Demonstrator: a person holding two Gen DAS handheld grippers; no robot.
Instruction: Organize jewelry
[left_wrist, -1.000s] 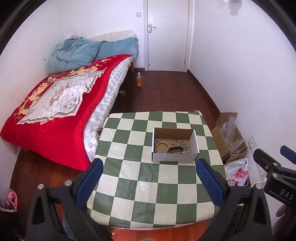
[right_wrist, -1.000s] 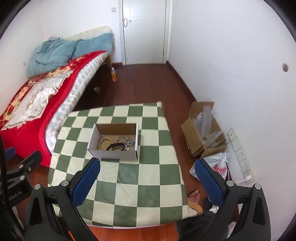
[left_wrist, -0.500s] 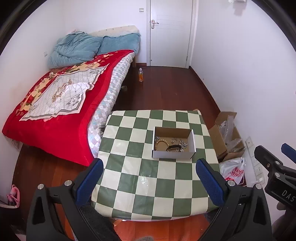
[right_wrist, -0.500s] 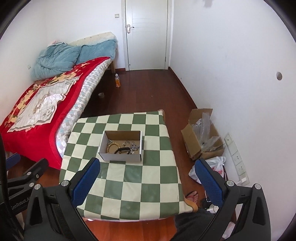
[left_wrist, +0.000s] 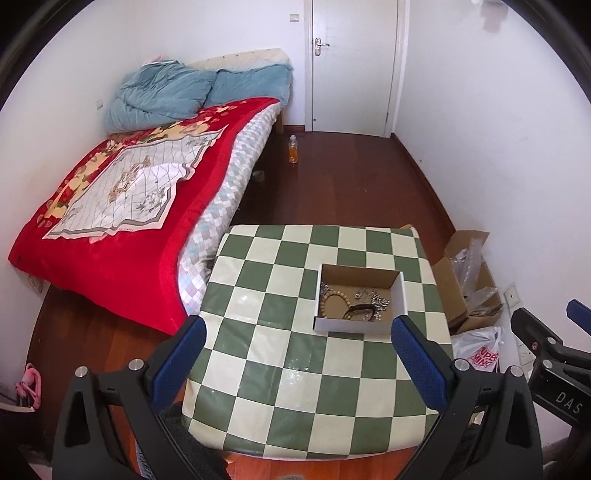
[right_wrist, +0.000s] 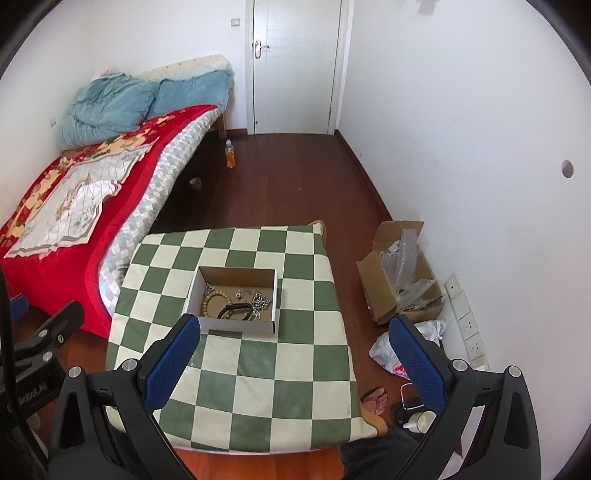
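Both grippers, left (left_wrist: 295, 345) and right (right_wrist: 293, 341), spread wide, empty, high above box (left_wrist: 360, 306). Risk: tangled chains (right_wrist: 258, 301) lift together, snag bracelet (right_wrist: 212, 302).

Both wrist views look steeply down from high above, sharing the checkered table (left_wrist: 295, 369) and the bed (right_wrist: 74, 206).

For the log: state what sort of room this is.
Most likely a home bedroom: a bed with a red blanket and blue duvet, a closed door, and a checkered table holding a cardboard box of jewelry.
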